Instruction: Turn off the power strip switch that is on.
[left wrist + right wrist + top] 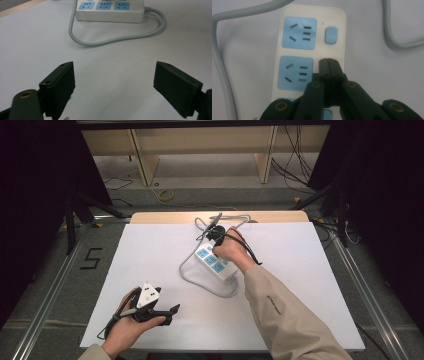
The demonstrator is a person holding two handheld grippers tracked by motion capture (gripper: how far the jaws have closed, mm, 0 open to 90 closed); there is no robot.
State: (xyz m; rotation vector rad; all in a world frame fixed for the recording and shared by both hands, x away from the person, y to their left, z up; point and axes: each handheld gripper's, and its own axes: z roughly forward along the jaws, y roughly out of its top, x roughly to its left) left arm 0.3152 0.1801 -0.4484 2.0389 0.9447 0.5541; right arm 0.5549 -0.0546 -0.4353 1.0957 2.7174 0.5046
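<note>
- My right gripper (328, 60) has its matte black jaws pressed flat together, tips over the glossy white power strip (312, 15) beside a blue socket panel (295, 73).
- My left gripper (113, 82) has its jaws spread wide above the white table (150, 265), near me.
- A smooth grey cord (110, 41) loops off the strip.

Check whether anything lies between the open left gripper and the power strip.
Only the strip's own grey cord loops across the white table between the left gripper and the power strip. The closed right gripper is over the strip.
</note>
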